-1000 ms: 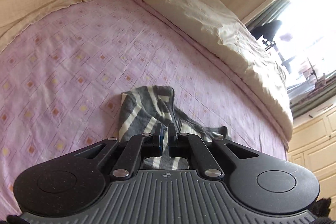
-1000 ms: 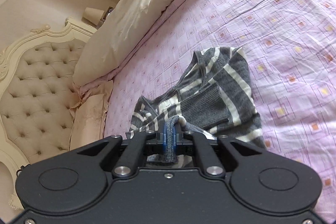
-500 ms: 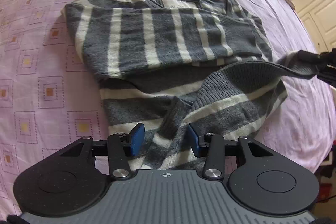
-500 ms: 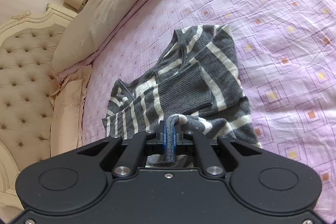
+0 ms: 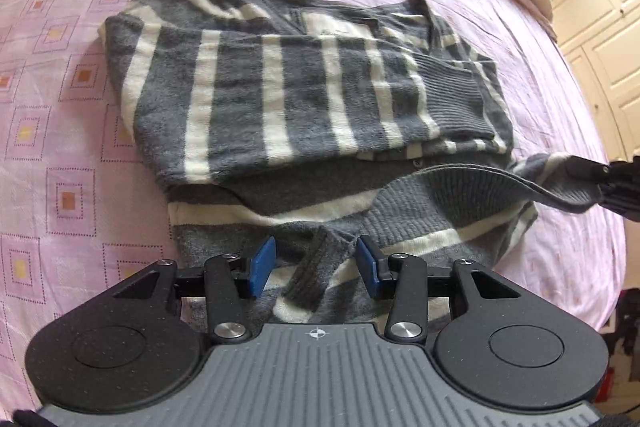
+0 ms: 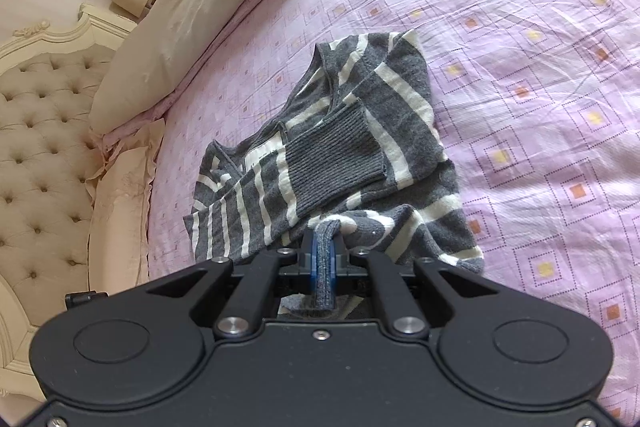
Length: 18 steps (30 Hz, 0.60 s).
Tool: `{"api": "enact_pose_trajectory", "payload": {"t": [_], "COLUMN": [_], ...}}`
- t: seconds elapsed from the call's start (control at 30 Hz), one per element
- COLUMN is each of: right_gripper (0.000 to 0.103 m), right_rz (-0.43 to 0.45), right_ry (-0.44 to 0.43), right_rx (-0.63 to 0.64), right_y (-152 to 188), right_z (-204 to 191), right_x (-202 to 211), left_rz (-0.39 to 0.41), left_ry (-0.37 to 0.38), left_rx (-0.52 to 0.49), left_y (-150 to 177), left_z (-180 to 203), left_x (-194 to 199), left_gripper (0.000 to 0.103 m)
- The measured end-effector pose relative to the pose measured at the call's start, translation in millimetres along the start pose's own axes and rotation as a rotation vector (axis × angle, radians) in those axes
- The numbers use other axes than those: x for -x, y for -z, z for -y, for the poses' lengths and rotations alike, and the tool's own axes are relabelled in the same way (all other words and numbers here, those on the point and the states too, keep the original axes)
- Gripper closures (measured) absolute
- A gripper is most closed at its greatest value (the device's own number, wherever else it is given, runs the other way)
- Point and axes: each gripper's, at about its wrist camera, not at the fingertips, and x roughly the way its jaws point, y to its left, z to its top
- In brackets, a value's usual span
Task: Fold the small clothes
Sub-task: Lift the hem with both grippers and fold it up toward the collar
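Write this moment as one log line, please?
stage: mid-fold | left gripper: open over hem | right gripper: shut on striped sweater | surface: pink bedsheet

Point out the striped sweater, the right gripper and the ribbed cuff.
striped sweater point(image 5: 248, 99), left wrist view, on the folded striped sleeve.
right gripper point(image 6: 323, 259), right wrist view, at the fabric clamped between its fingertips.
ribbed cuff point(image 6: 332, 155), right wrist view, on the ribbing's middle.

Sweater point(image 5: 280, 99) label (white patch) unreadable.
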Motion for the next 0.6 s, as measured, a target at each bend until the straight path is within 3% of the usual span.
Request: {"api": "enact_pose_trajectory", "payload": {"t": [0.1,0.13,0.17,0.2,0.43,0.6], "right_gripper": [0.091,0.09,0.09,0.09,0.09,0.09], "right_rz": [0.0,0.001,0.002,0.001,0.003,0.031], "right_ry": [0.001,0.001,0.001,0.0,0.003,-0.008], "right_rx": [0.001,0.001,-0.001,-0.002,-0.012,-0.025], "right_y": [1,1,2,2,10,10], "right_z": [-1,-1,0,0,4,2], "right_x": [0,0,0,0,5,18], "left_rz": [-0.013,-0.02,-0.024,-0.024,0.094,0.226], "left_ry": [0.002,0.0,-0.006,-0.014,0.018,-0.037], "left_rx": [-0.011,-0.032,-0.054,-0.066,0.07,0.123], "left_y": [4,6,8,11,21,21], "left_z": [1,5,8,11,2,3], "left_x": [-1,-2,-2,-2,16,50], "left_gripper": [0.064,0.071,0.089,0.096,0.099,0.099]}}
